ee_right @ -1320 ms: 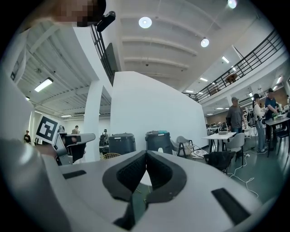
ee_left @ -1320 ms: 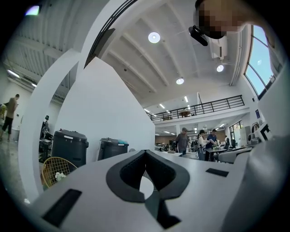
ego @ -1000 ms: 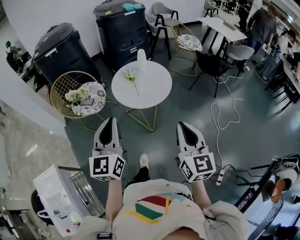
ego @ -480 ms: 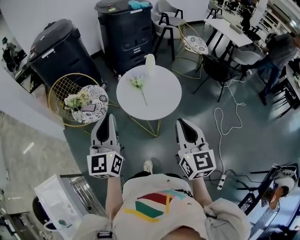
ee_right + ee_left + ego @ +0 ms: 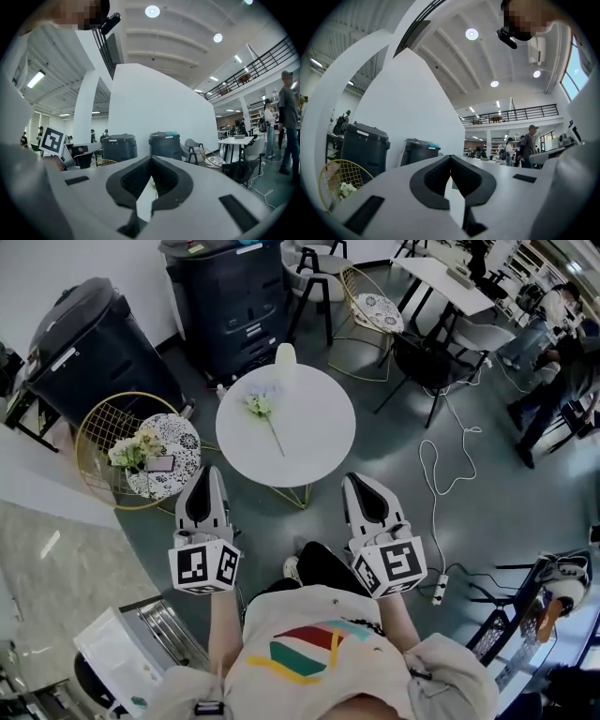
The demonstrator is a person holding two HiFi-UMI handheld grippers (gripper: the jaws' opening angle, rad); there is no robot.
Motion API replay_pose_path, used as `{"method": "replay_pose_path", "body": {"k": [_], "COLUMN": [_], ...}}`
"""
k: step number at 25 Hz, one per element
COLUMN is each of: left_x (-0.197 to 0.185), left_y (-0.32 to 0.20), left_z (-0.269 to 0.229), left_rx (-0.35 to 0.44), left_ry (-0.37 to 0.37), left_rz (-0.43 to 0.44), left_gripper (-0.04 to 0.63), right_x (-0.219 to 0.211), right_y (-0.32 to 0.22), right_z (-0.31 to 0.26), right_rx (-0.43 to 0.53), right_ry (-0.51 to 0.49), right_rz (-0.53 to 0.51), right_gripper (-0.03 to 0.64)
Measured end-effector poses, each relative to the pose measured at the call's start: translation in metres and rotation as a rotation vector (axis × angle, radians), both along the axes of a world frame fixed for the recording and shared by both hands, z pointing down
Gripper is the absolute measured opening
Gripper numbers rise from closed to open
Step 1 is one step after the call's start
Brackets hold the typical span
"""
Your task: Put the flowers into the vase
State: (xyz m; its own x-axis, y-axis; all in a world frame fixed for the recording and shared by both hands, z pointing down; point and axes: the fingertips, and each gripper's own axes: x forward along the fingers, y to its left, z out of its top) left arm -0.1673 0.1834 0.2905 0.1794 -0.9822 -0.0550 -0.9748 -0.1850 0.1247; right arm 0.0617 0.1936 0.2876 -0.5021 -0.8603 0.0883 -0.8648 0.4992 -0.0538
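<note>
A round white table (image 5: 314, 432) stands ahead of me. A single flower (image 5: 260, 406) with a long stem lies on its left half. A white vase (image 5: 285, 361) stands upright at the table's far edge. More flowers (image 5: 130, 449) lie on the patterned seat of a gold wire chair (image 5: 94, 423) to the left. My left gripper (image 5: 208, 472) is shut and empty, held short of the table's near left side. My right gripper (image 5: 357, 480) is shut and empty too, short of the near right side. In each gripper view the jaws meet at the tips, left gripper (image 5: 450, 157), right gripper (image 5: 151, 157).
Two dark bins (image 5: 70, 334) (image 5: 225, 292) stand by the wall behind the table. Chairs (image 5: 370, 310) and a desk (image 5: 441, 277) are at the back right, with people (image 5: 562, 343) beyond. A white cable (image 5: 436, 474) and power strip (image 5: 439, 592) lie on the floor at right. A cart (image 5: 122, 652) is at lower left.
The table, vase and flower have drawn closer and larger in the head view. Both grippers have moved forward towards the table, still shut and side by side.
</note>
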Motion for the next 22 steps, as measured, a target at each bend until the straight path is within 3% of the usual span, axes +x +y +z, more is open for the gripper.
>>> {"method": "replay_pose_path", "body": {"k": [4, 9, 14, 22], "left_x": [0.014, 0.019, 0.018, 0.02], "left_y": [-0.028, -0.085, -0.152, -0.225], "left_z": [-0.005, -0.009, -0.019, -0.012], "left_rx": [0.0, 0.005, 0.033, 0.005], "left_ry": [-0.02, -0.042, -0.045, -0.065], "left_rz": [0.018, 0.017, -0.019, -0.08], "left_gripper": [0.006, 0.006, 0.006, 0.006], "right_x": [0.015, 0.003, -0.002, -0.001], "right_y": [-0.032, -0.102, -0.175, -0.261], "right_z": [0.007, 0.004, -0.002, 0.017], "right_rx": [-0.016, -0.012, -0.014, -0.087], "right_ry": [-0.014, -0.038, -0.054, -0.092], "right_rz": [0.012, -0.039, -0.084, -0.144], "right_gripper": [0.011, 0.011, 0.011, 0.012]}}
